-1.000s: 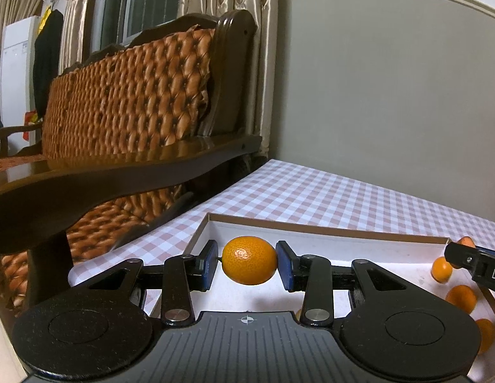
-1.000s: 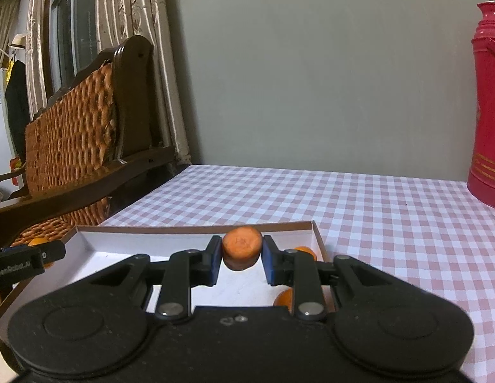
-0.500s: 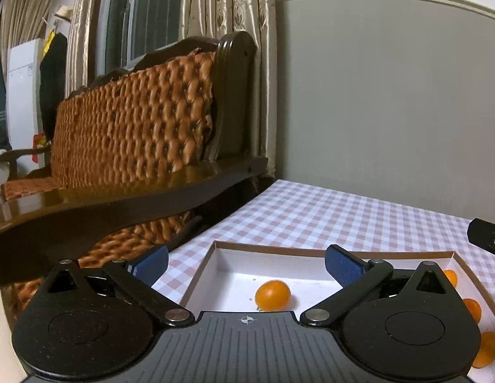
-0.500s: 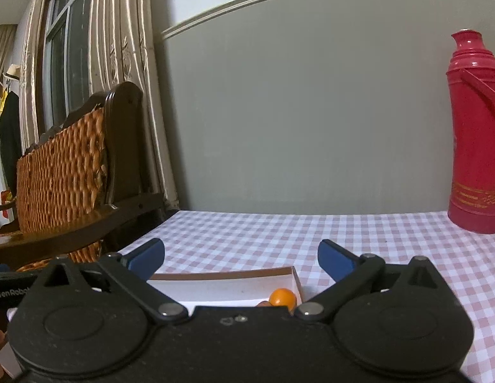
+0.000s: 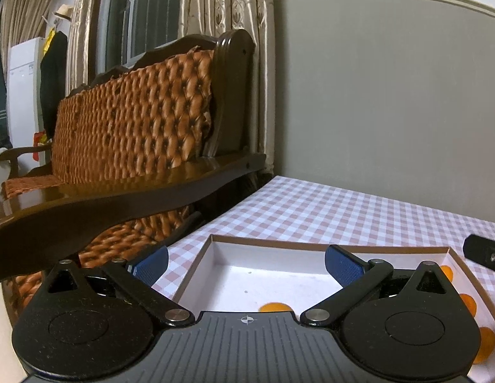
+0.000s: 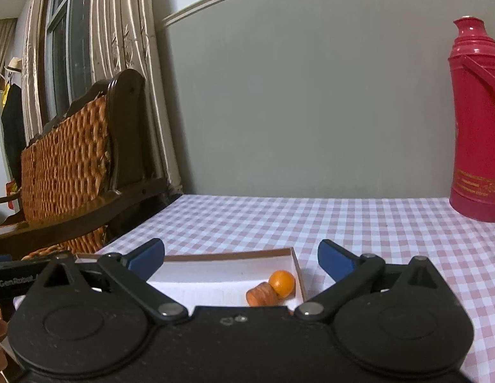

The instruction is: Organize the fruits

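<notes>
We see the left gripper [image 5: 246, 263] with its jaws spread wide after just opening; nothing sits between the blue pads [image 5: 150, 263]. Below it the box [image 5: 212, 239] lies on the checked cloth [image 5: 343, 207], beside the sofa [image 5: 135, 121]. One orange [image 5: 276, 307] rests on the box floor, half hidden by the gripper body. More oranges [image 5: 468, 301] lie along the right wall of the box.

We see the right gripper [image 6: 241, 255] likewise splayed after just opening, holding nothing. Past it, in the right corner of the box [image 6: 231, 254], a round orange [image 6: 282, 283] touches a ridged orange piece [image 6: 262, 293]. A red flask [image 6: 475, 121] stands upright at the far right, well apart from the box.
</notes>
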`<state>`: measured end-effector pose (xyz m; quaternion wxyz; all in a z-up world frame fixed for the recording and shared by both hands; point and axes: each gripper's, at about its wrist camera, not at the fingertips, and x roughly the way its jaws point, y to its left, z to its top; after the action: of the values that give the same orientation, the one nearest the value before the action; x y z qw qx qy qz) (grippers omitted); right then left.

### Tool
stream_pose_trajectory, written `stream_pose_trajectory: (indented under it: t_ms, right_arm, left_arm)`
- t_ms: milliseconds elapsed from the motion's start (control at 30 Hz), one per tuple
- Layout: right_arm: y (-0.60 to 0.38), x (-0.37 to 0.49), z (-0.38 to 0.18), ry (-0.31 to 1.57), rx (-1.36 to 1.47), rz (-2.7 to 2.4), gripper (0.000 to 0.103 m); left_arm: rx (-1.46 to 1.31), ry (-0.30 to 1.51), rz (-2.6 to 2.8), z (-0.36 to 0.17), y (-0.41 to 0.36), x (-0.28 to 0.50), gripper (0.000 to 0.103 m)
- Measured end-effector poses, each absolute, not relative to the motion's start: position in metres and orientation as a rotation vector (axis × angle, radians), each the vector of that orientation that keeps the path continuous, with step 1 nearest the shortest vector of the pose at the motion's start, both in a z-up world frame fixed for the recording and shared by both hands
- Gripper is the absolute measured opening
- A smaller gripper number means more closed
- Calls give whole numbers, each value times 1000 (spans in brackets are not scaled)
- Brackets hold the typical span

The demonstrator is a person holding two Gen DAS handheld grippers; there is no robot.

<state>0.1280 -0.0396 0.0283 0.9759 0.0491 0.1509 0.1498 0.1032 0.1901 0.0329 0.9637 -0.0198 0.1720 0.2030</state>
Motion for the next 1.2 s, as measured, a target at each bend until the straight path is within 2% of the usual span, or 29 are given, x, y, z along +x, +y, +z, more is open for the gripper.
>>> stream_pose_trajectory:
  t_ms: [300, 533, 900, 1200]
  right_arm:
    - [-60, 96, 22, 354, 100, 331, 97]
    - [-91, 46, 39, 279, 85, 318, 97]
    - [-126, -47, 81, 329, 86, 331, 97]
    - [-135, -103, 107, 290, 131, 308, 97]
  left_arm:
    - [-59, 351, 405, 35, 168, 78, 103]
    - [-72, 373, 367, 38, 143, 25, 103]
    - [-56, 332, 320, 99, 111, -99, 103]
    - [-32, 304, 269, 125, 91, -149, 103]
